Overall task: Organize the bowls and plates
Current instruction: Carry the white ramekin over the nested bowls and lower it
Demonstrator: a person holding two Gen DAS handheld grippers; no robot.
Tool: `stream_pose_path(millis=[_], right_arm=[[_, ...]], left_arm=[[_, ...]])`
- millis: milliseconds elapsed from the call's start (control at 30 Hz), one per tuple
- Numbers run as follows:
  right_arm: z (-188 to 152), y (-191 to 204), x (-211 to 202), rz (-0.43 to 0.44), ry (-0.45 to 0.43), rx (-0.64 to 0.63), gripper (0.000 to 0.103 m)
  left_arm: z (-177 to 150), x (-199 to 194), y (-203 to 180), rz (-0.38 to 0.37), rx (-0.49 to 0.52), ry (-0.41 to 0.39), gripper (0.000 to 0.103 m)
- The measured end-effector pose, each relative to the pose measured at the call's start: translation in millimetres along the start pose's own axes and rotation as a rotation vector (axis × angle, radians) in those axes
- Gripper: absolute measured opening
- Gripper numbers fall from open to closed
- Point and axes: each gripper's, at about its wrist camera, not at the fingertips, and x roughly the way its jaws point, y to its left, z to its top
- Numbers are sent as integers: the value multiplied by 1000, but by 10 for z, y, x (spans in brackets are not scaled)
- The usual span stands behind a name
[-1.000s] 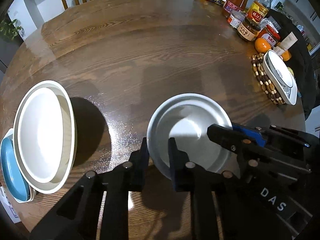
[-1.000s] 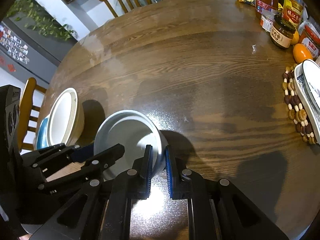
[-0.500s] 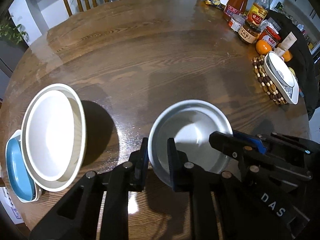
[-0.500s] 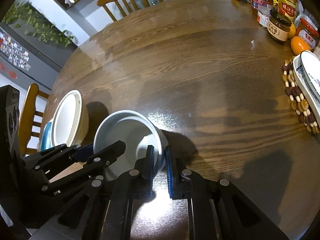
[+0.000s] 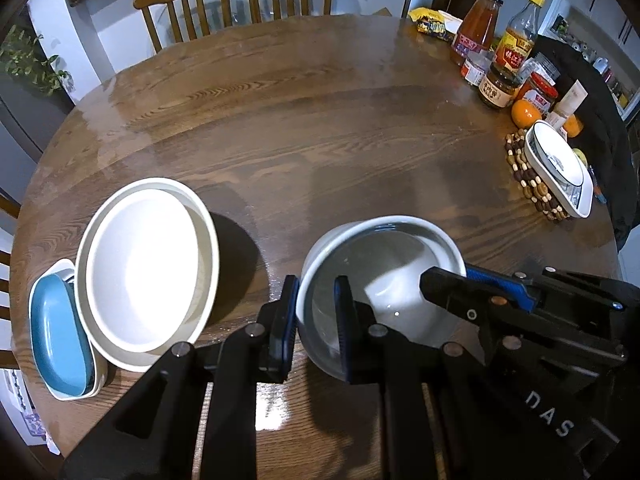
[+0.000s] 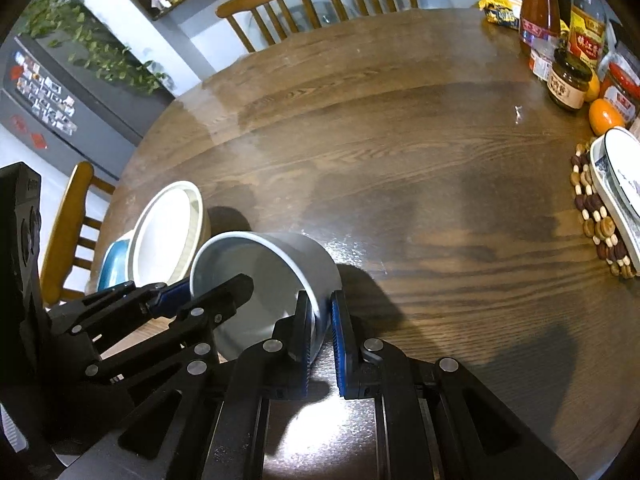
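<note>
A pale grey-blue bowl (image 5: 384, 272) is held above the round wooden table (image 5: 280, 128) by both grippers. My left gripper (image 5: 318, 312) is shut on its left rim; my right gripper (image 6: 320, 320) is shut on its right rim, and it also shows in the left wrist view (image 5: 480, 284). The bowl (image 6: 264, 276) hangs tilted. To its left a wide cream-white bowl (image 5: 148, 268) sits on the table, touching a blue oval dish (image 5: 58, 336) stacked in a white one.
At the right edge a white oval plate (image 5: 558, 168) rests on a beaded trivet (image 5: 524, 176). Behind it stand bottles and jars (image 5: 504, 64) and an orange (image 5: 525, 114). Wooden chairs (image 5: 240, 0) stand at the far side.
Both grippers have lifted the grey-blue bowl off the table and carried it a little leftward toward the cream bowl; it now tilts more.
</note>
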Motion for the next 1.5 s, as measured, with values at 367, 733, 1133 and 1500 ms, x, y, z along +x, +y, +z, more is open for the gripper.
stream_pose_path(millis=[367, 733, 1133, 1500], right_arm=[[18, 176, -155, 12, -34, -39, 13], [124, 458, -267, 20, -63, -106, 13], [321, 1035, -98, 76, -47, -219, 13], [485, 1440, 230, 102, 12, -286, 13]], left_arm=[[-52, -228, 94, 21, -15, -59, 15], [-60, -474, 310, 45, -52, -119, 15], [-73, -656, 850, 112, -165, -138, 16], [-67, -510, 1297, 118, -268, -74, 15]])
